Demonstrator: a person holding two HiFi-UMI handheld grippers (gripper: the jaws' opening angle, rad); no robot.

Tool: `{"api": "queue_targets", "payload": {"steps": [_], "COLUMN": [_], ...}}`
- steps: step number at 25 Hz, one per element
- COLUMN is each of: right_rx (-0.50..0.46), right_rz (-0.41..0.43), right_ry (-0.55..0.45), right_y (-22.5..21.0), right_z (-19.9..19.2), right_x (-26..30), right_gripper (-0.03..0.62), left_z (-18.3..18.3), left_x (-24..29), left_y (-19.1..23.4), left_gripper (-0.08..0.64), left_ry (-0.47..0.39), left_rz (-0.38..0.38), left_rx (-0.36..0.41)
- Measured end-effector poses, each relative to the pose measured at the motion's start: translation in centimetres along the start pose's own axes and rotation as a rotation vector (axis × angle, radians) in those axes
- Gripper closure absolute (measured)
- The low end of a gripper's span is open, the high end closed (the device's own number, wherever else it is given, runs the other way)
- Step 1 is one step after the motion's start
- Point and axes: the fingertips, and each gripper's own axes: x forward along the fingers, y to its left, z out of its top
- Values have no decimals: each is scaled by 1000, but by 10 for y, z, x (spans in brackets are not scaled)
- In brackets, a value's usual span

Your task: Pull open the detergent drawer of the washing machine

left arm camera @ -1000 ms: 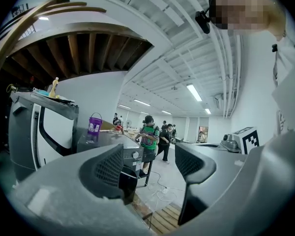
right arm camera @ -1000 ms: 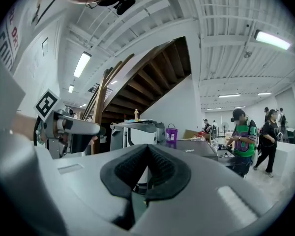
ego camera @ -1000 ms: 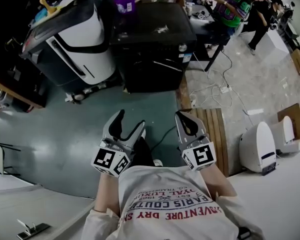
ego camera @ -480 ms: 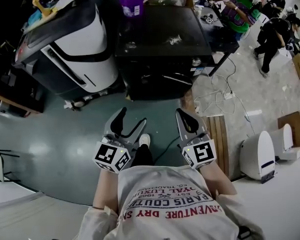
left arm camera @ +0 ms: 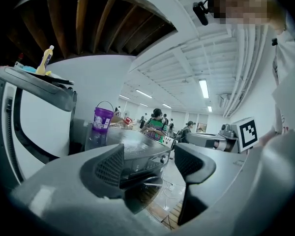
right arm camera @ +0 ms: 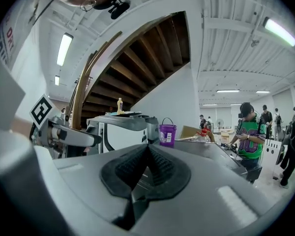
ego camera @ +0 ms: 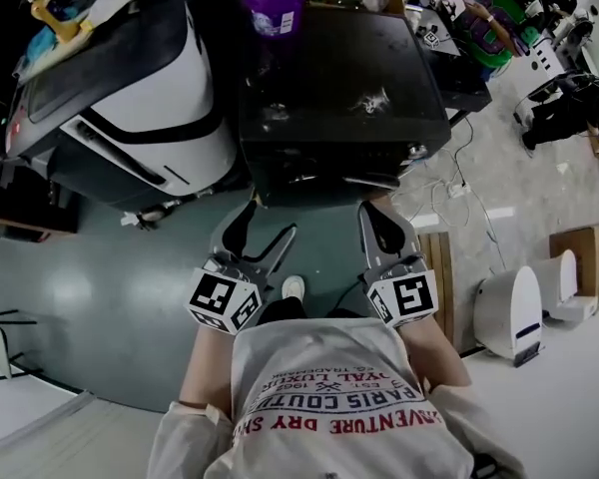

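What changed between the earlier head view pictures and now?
The person has stepped closer to the black washing machine: it looks larger in the head view, and the left gripper and right gripper now show just below its front edge. Nothing was taken hold of or let go. Unchanged: left jaws apart and empty, right jaws together, purple bucket at the machine's far edge.

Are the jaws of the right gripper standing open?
No, the right gripper has its jaws closed together, with nothing between them.
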Motion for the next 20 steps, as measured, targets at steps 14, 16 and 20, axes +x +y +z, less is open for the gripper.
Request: {"api": "queue_targets", "payload": {"steps": [14,16,20], "right_rx": [42,10,-18], "right_rz": [152,181,204], "right_ry": [21,36,48], "right_y": [-34,-39,-49], "right_z": [-50,-64,-92], "right_x": [95,107,129], "right_gripper": [591,591,591], "left_z": [-57,-71,-108], "left_x": [86,100,124], "left_y": [61,67,83], "left_gripper": [259,259,258], "left_ry": [-8,-16,-32], "left_rz": [18,10,1], "left_rx": [-331,-413,-560]}}
